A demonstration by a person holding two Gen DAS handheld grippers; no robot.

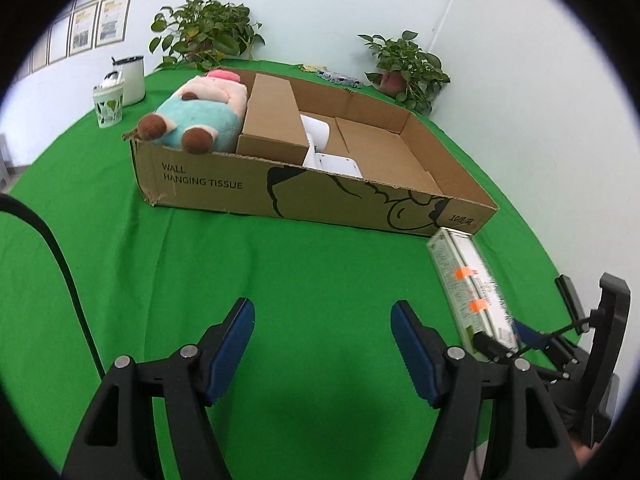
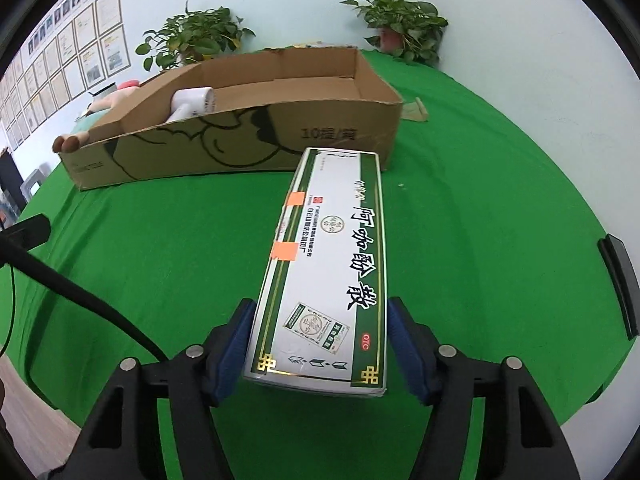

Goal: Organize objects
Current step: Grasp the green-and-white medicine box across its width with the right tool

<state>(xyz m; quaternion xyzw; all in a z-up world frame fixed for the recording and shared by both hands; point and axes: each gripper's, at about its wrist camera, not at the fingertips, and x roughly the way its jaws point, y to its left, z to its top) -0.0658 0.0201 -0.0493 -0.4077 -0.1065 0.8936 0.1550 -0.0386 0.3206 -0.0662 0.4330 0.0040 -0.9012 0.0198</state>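
A long white and green medicine box (image 2: 328, 264) with orange tape lies between the blue pads of my right gripper (image 2: 320, 344), which is shut on its near end; its far end reaches the cardboard tray (image 2: 288, 136). The box also shows in the left wrist view (image 1: 472, 284), blurred. The cardboard tray (image 1: 224, 188) holds a plush toy (image 1: 200, 112), a brown carton (image 1: 272, 120) and a white hair dryer (image 1: 324, 148). My left gripper (image 1: 322, 344) is open and empty above the green cloth in front of the tray.
Two potted plants (image 1: 208, 36) (image 1: 404, 68) stand at the back by the wall. A white canister (image 1: 132, 76) and a patterned cup (image 1: 108, 104) stand at the back left. A black cable (image 1: 60, 264) crosses the left side. The round table's edge (image 2: 580, 380) is near right.
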